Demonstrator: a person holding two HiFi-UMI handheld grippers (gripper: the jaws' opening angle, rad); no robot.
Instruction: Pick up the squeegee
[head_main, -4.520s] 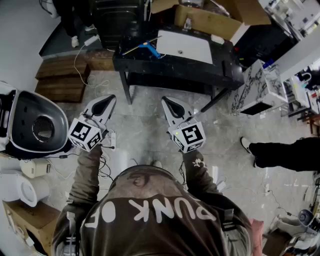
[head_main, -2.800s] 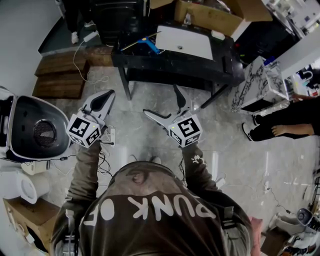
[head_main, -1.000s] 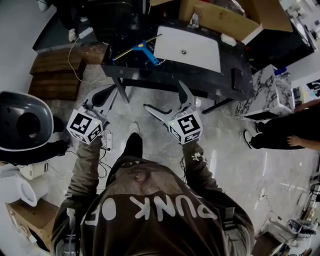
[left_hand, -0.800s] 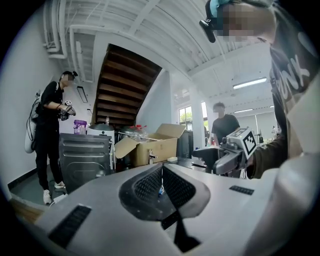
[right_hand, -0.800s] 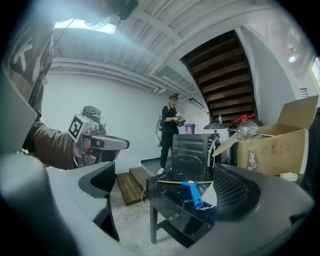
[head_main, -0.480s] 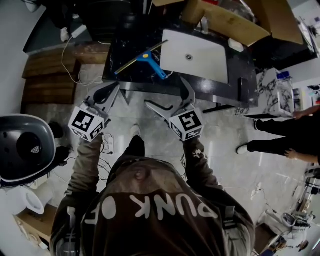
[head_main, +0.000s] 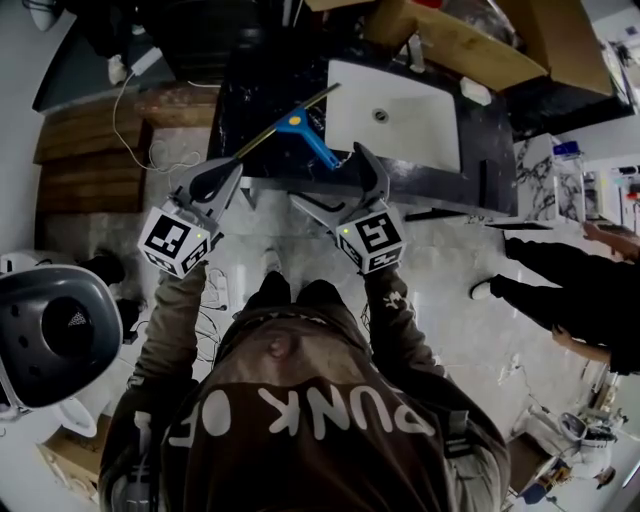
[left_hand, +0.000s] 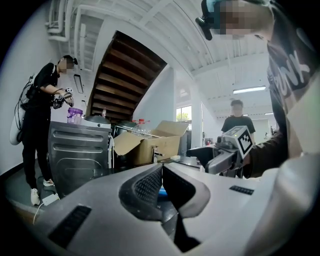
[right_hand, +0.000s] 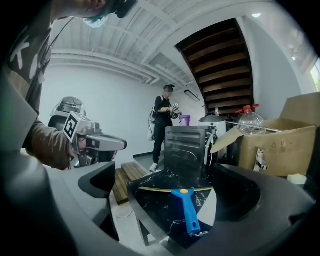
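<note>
Squeegee (head_main: 300, 132) lies untouched on the black countertop (head_main: 262, 85), just left of the white basin (head_main: 400, 115).
Right gripper (head_main: 328, 178) is nearer, jaws wide and empty. The blue handle points back at it, with the blade crosswise at the far end. Left gripper (head_main: 224, 174) has its jaws pressed together, nothing held.

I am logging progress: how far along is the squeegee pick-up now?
Done: the right gripper is at the counter, jaws apart, aimed at the squeegee. In hand: nothing; the squeegee lies flat, untouched. Remaining: close in, grip, lift. The left gripper is shut, empty.
</note>
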